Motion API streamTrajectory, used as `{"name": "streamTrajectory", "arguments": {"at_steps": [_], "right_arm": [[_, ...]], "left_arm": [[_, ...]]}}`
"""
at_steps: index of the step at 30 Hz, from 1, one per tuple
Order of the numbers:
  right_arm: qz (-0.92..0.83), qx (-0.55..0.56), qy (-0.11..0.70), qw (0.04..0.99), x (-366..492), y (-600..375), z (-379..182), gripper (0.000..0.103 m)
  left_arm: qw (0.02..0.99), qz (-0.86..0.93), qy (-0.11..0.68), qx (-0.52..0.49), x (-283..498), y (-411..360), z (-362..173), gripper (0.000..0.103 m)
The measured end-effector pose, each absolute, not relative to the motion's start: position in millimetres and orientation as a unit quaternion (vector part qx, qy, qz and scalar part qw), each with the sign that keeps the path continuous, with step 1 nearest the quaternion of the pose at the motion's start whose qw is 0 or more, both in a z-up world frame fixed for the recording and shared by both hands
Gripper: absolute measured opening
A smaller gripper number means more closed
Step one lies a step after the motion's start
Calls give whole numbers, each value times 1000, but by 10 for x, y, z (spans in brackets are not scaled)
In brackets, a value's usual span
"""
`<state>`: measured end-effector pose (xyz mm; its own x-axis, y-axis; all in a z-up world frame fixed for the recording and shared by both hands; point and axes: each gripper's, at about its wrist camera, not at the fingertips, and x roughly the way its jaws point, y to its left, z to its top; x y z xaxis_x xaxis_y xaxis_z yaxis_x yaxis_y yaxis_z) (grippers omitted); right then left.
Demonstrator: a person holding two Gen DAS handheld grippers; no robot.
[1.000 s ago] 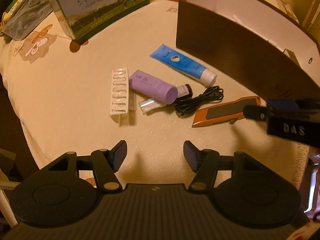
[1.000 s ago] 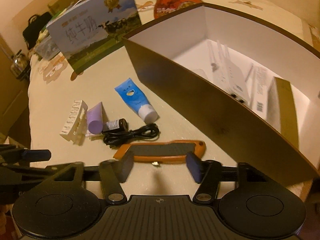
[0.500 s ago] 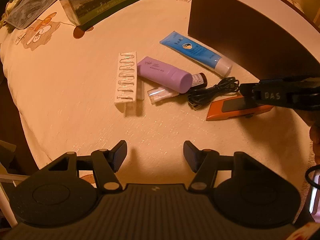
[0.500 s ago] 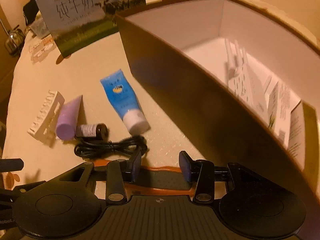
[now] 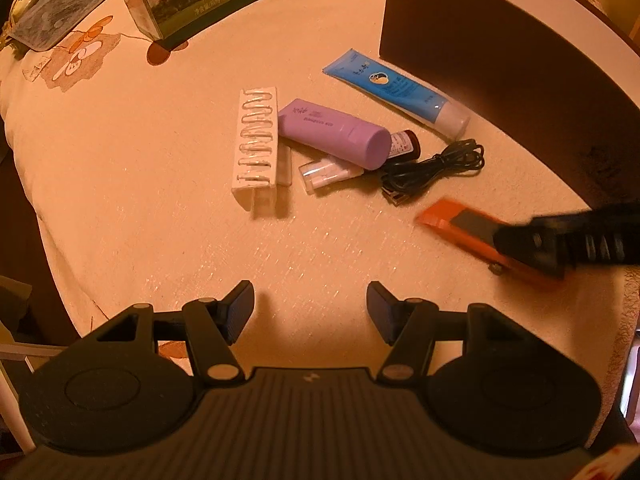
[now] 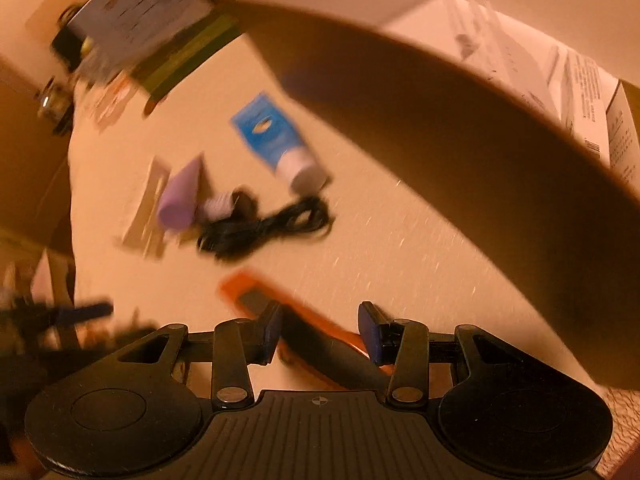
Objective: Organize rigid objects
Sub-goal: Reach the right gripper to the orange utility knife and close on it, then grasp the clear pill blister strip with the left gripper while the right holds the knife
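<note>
One brown box [image 6: 460,168] holds white cartons [image 6: 580,92]; two tubes [image 5: 400,92] lie outside; the left gripper [image 5: 310,312] gapes empty, and the right gripper [image 6: 319,330] straddles the orange knife [image 6: 312,324], grip unclear.

Orange utility knife [image 5: 460,226] lies flat, apparently angled, near brown box [image 5: 520,80].

My left gripper [image 5: 310,310] is all matte black: a ribbed central plate with a small pale mark at its twelve o'clock edge, flanked by two round housings at nine and three o'clock, each with a faint circular recess. Angular linkage arms with triangular cut-outs run up from them, pinned by silvery round screws. The fingers end in dark blue pads [image 5: 239,309]. My right gripper [image 6: 319,328] is built the same, with a tiny crosshair mark on its ribbed plate and blue pads [image 6: 368,330]. From the left camera its outer side shows at three o'clock as a black bar with blurred pale lettering.
</note>
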<state>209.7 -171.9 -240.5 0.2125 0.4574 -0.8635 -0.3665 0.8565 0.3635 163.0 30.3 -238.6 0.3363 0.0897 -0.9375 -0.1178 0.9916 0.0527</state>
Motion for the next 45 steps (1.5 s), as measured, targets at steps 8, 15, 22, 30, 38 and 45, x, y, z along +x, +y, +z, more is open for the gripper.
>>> {"name": "streamTrajectory", "arguments": {"at_steps": [8,15,22,30,38,45], "right_arm": [[312,-90,515,793,1677,-1503,-2433,43],[302,-101,500,805,1673,-1396,-2533,43],[283,-127,484,818,1589,-1344,-2549,35],[238,-68,495,833,1623,-1482,-2431,32],[213,-16,502,838,1753,-1551,-2226,32],[208,0,500,840,1871,-1558,-2135,32]], "left_arm": [[813,65,578,-8,1602,301,-2422,58],[815,65,576,-5,1604,308,-2408,58],[819,66,570,-2,1595,315,-2392,58],[833,65,549,17,1599,329,-2244,58],[847,74,525,29,1776,477,-2133,59],[847,74,526,17,2078,632,-2216,61]]}}
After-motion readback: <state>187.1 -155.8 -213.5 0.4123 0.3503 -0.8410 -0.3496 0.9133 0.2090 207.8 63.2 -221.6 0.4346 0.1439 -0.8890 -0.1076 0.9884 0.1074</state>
